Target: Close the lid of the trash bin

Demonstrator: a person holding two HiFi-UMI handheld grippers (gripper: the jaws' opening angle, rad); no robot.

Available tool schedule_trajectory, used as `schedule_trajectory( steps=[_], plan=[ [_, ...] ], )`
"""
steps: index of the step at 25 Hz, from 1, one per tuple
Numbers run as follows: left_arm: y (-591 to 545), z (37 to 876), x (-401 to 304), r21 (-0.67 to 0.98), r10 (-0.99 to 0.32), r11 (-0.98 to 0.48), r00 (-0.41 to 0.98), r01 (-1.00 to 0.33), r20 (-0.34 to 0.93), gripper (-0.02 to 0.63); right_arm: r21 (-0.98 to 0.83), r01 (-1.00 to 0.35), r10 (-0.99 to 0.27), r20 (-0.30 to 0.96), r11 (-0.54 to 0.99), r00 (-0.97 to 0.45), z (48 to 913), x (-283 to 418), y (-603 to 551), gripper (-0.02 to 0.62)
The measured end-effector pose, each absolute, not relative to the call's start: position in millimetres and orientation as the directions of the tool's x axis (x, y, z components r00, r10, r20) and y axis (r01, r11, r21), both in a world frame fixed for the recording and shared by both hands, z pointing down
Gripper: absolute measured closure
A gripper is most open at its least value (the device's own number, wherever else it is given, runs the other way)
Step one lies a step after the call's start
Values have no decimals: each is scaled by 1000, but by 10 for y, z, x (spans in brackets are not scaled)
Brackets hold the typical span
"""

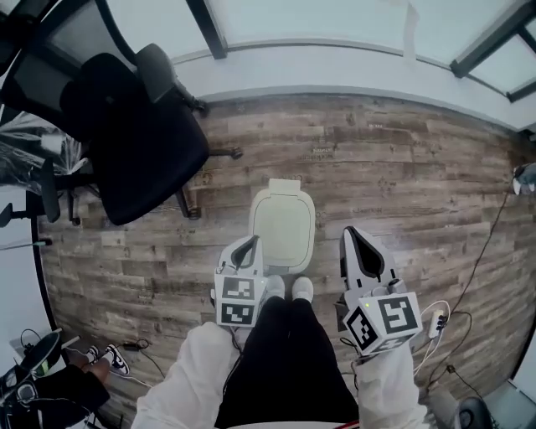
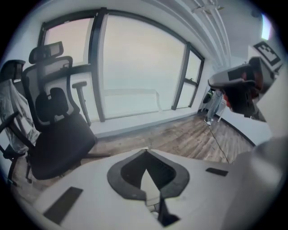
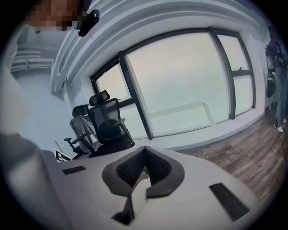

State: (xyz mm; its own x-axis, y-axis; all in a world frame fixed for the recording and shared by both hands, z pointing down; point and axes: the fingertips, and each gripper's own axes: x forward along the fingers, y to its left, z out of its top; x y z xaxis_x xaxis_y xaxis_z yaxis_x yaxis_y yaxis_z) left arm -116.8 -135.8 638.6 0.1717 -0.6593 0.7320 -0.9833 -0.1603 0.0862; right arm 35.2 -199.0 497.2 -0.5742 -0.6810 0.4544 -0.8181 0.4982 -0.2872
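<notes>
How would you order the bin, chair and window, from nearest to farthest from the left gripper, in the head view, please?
1. Bin: on the floor just right of the left gripper.
2. Chair: off to the left and further ahead.
3. Window: farthest ahead, beyond both.

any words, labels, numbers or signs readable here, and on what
No readable text.
left cube: only black-and-white square markers, no letters.
right cube: the same.
floor mark: too small to read.
bin: no label shows on its lid.
</notes>
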Motion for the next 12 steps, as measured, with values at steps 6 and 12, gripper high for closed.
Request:
schedule_trajectory(
  steps=[6, 12],
  plan=[
    [-1679, 4985, -1322, 50, -771, -176, 169, -983, 614, 598, -227, -809, -711, 389, 542, -586, 3948, 321, -2152, 572],
    [-1677, 3530, -1288, 51, -854, -184, 186, -982, 486, 598, -185, -806, -749, 300, 563, -591, 2801, 433, -2086, 571]
  ],
)
